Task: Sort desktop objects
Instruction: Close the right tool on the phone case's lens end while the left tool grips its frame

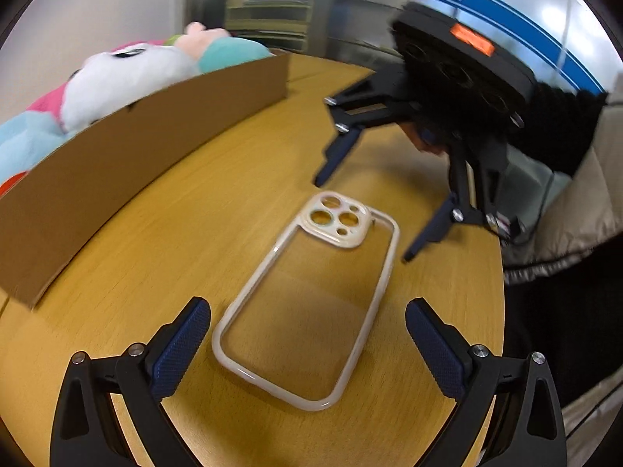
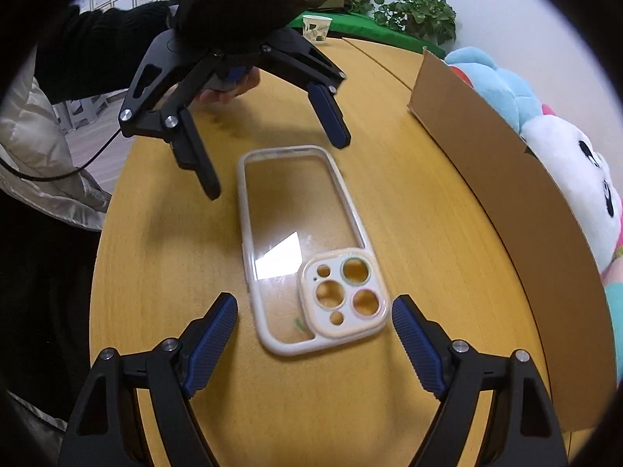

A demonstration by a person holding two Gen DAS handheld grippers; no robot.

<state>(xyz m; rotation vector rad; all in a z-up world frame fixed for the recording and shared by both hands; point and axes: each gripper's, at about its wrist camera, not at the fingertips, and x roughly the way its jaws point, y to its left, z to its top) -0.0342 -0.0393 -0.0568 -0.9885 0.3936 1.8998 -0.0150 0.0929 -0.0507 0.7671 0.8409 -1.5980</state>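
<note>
Both pairs of fingers released and holding nothing: left gripper (image 1: 307,344) spread over the plain end of the clear phone case (image 1: 311,299), right gripper (image 2: 314,334) over its camera-cutout end. Case flat on the table (image 2: 155,272), long axis running gripper to gripper, beside the cardboard box (image 2: 506,194).

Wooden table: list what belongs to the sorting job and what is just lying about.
Job:
- clear phone case, flat on the table
- cardboard box
- left gripper, open
- right gripper, open

Lying about:
- plush toy behind the box
- paper cup
- potted plant
</note>
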